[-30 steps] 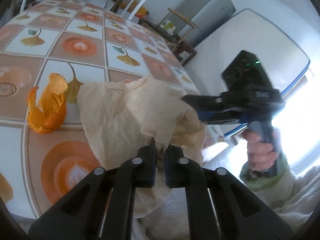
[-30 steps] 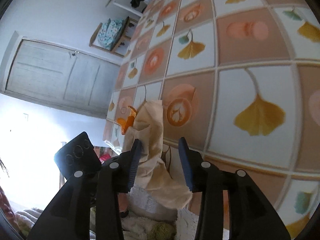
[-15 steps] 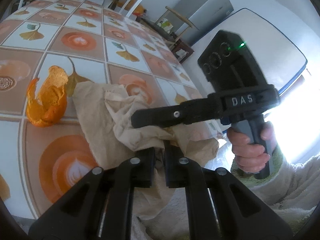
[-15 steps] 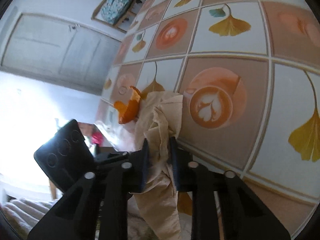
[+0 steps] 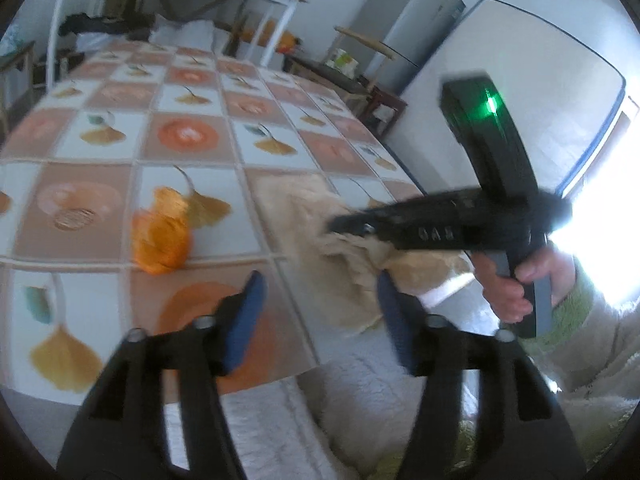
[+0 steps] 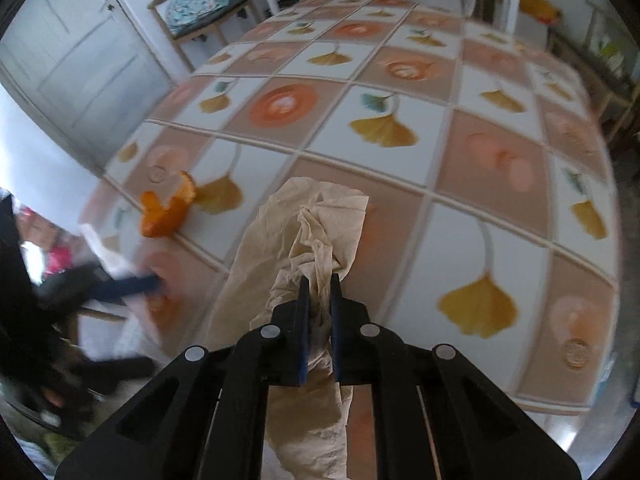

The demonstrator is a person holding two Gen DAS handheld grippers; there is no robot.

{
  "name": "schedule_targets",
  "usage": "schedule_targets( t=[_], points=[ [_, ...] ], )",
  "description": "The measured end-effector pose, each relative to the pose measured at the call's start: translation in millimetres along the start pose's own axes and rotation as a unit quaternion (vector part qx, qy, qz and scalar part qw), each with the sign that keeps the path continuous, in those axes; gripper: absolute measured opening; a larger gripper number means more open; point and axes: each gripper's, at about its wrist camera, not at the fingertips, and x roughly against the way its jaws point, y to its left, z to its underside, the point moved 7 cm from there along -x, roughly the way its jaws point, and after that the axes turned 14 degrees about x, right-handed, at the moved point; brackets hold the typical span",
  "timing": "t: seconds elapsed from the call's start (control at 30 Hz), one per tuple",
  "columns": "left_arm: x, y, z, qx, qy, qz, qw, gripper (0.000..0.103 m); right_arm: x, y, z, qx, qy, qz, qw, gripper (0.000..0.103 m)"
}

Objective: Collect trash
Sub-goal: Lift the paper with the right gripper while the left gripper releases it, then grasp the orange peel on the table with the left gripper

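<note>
Handoff done since 1 second back: left gripper (image 5: 320,316) was clamped on the crumpled beige paper napkin (image 6: 316,240), and its jaws have just been opening. They now stand wide apart with nothing pinched; napkin edge sits just beyond and right of the gap. Right gripper (image 6: 319,300) jaws have just been closing and are now together, clamped on a twisted fold of the napkin.

Napkin location: near edge of the table with the ginkgo-leaf and latte-print tiled cloth (image 6: 500,152), part on the cloth, part hanging off toward the person. Curled orange citrus peel (image 5: 162,236) lies on the cloth well left of the napkin, untouched.

Risks, my read:
- Grip is on 1 thin fold only. A fast pull could tear it or let it slip out.
- Loose tail hangs below the pads; it could drag on the table edge.
- Left gripper is close to the napkin; swinging toward the peel could snag it.
- Peel is curled and light, so it may skid if approached flat.

View split: right wrist shows the pads actually biting paper; left wrist can't confirm that, since the right gripper body (image 5: 440,224) covers it. Left wrist alone shows the person's hand (image 5: 516,280) on the handle.
</note>
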Motion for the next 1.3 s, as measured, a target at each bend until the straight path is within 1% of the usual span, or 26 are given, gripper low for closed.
schedule_targets(
  t=[0.07, 0.1, 0.2, 0.23, 0.27, 0.33, 0.43, 0.53, 0.57, 0.63, 0.67, 0.73, 0.8, 0.9, 1.03, 1.3],
  points=[
    [11, 6, -10, 0.003, -0.022, -0.015, 0.9996, 0.062, 4, -5, 5, 0.000, -0.002, 0.016, 1.000, 0.009],
    [19, 12, -18, 0.008, -0.039, -0.030, 0.9987, 0.062, 5, -5, 7, -0.002, -0.003, 0.018, 1.000, 0.009],
    [30, 30, -37, 0.027, -0.072, -0.068, 0.9947, 0.062, 3, -7, 9, -0.013, -0.006, 0.016, 1.000, 0.009],
    [31, 37, -41, 0.033, -0.077, -0.084, 0.9929, 0.062, 4, -9, 10, -0.016, -0.007, 0.014, 1.000, 0.009],
    [30, 44, -44, 0.039, -0.077, -0.101, 0.9911, 0.062, 4, -10, 10, -0.019, -0.008, 0.011, 1.000, 0.009],
    [26, 53, -45, 0.042, -0.068, -0.115, 0.9901, 0.062, 3, -9, 10, -0.022, -0.009, 0.009, 1.000, 0.009],
    [14, 60, -43, 0.046, -0.048, -0.124, 0.9901, 0.062, 3, -10, 10, -0.024, -0.010, 0.006, 1.000, 0.009],
    [-1, 65, -37, 0.042, -0.033, -0.140, 0.9888, 0.061, 4, -11, 11, -0.028, -0.011, 0.001, 1.000, 0.009],
    [-5, 66, -36, 0.038, -0.030, -0.149, 0.9876, 0.059, 4, -11, 11, -0.030, -0.012, 0.000, 0.999, 0.009],
    [-8, 67, -32, 0.025, -0.027, -0.161, 0.9862, 0.045, 4, -11, 11, -0.031, -0.012, -0.003, 0.999, 0.009],
    [-9, 66, -32, 0.017, -0.030, -0.167, 0.9854, 0.043, 4, -11, 12, -0.032, -0.012, -0.003, 0.999, 0.009],
    [-9, 65, -31, 0.009, -0.028, -0.166, 0.9856, 0.033, 4, -11, 12, -0.032, -0.013, -0.004, 0.999, 0.009],
    [-10, 65, -30, 0.012, -0.028, -0.158, 0.9870, 0.027, 4, -11, 12, -0.033, -0.014, -0.004, 0.999, 0.009],
    [-7, 61, -30, 0.006, -0.036, -0.158, 0.9868, 0.019, 5, -11, 12, -0.035, -0.019, -0.006, 0.999, 0.009],
    [-5, 60, -31, 0.008, -0.038, -0.156, 0.9870, 0.015, 10, -12, 13, -0.042, -0.027, -0.014, 0.999, 0.009],
    [-1, 47, -31, 0.004, -0.045, -0.153, 0.9872, 0.014, 28, -19, 14, -0.055, -0.051, -0.019, 0.997, 0.008]
  ],
)
